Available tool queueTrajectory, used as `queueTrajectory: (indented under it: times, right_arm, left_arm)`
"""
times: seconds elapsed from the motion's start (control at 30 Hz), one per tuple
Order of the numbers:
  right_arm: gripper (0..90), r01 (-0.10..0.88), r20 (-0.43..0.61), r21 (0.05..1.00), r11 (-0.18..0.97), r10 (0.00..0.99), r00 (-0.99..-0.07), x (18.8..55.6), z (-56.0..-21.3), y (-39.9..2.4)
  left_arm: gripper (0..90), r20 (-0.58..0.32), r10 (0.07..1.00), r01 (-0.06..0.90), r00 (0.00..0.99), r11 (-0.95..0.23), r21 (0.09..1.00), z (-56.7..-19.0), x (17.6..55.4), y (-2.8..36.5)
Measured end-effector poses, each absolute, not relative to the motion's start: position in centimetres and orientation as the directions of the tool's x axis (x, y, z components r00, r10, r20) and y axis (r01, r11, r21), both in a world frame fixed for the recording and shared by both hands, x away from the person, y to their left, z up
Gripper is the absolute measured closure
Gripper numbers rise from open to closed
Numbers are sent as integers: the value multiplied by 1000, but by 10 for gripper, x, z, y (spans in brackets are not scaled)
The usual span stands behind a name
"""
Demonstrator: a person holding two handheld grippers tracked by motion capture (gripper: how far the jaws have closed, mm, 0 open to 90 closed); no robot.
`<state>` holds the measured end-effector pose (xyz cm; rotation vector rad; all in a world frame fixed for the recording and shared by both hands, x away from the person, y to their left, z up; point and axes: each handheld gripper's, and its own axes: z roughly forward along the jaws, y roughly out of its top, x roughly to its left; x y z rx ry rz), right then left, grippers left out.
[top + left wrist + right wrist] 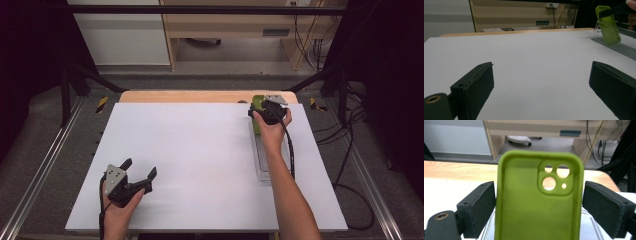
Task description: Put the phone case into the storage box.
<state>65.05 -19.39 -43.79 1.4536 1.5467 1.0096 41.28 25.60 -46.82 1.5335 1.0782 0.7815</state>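
Observation:
A lime-green phone case (536, 205) stands upright with its open inside and camera holes facing the right gripper view. My right gripper (539, 195) has one jaw against each long side of it. In the high view this gripper (265, 107) and the phone case (257, 104) sit at the far right of the white table, at the far end of a clear plastic stand (262, 160). In the left gripper view the phone case (608, 27) leans on that stand (614, 46). My left gripper (140, 169) rests open near the front left, nothing between its jaws (541, 75).
The white table top (200, 160) lies on a wooden board (200, 96). Metal rails (45, 165) and black frame bars run along both sides. Cables (350, 150) trail off the table's right. Wooden furniture stands behind the table.

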Motion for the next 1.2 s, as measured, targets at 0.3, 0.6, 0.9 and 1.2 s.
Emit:
queueTrajectory:
  times: [0.3,0.6,0.9,1.2]
  right_arm:
    - [102,386,-28,921,48,998,-57,646,-431,-195]
    - [76,407,-59,911,72,997,-44,643,-426,-194]
    - [70,450,-19,892,46,998,-64,639,-421,-195]
    - [61,470,-8,881,43,997,-76,634,-413,-198]
  left_arm:
    - [53,-56,923,233,380,-37,972,-468,413,256]
    - [48,-57,924,240,378,-38,970,-469,413,256]
    - [48,-57,924,240,379,-39,970,-470,414,255]
    - [48,-53,920,244,388,-47,969,-470,414,253]
